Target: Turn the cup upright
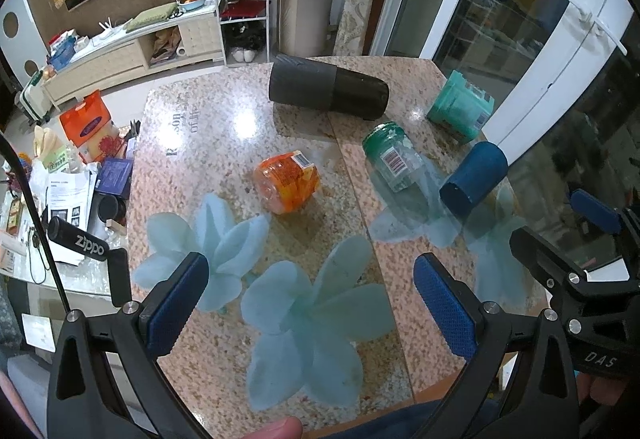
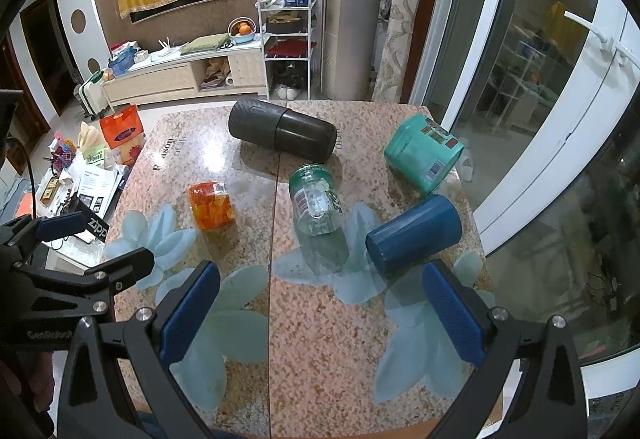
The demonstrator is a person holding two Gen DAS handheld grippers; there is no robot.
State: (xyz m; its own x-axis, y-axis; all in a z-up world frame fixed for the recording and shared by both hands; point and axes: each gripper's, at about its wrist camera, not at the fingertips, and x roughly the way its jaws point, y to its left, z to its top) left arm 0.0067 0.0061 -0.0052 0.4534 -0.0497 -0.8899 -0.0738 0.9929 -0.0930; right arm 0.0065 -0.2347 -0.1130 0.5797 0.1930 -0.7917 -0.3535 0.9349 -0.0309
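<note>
Several cups lie on their sides on the speckled table [image 1: 224,143]: a dark blue cup [image 1: 474,179] [image 2: 414,233], a teal cup [image 1: 460,107] [image 2: 424,155], a clear green-tinted glass [image 1: 394,161] [image 2: 316,199], an orange cup [image 1: 288,179] [image 2: 211,205] and a long black tumbler [image 1: 328,87] [image 2: 282,129]. My left gripper [image 1: 312,291] is open and empty above the near table edge. My right gripper [image 2: 320,303] is open and empty, just short of the dark blue cup.
A side table [image 1: 60,207] with papers, boxes and a black Zippo case stands at the left. A glass door [image 2: 540,119] runs along the right edge of the table. A cabinet and shelf rack [image 2: 286,43] stand behind.
</note>
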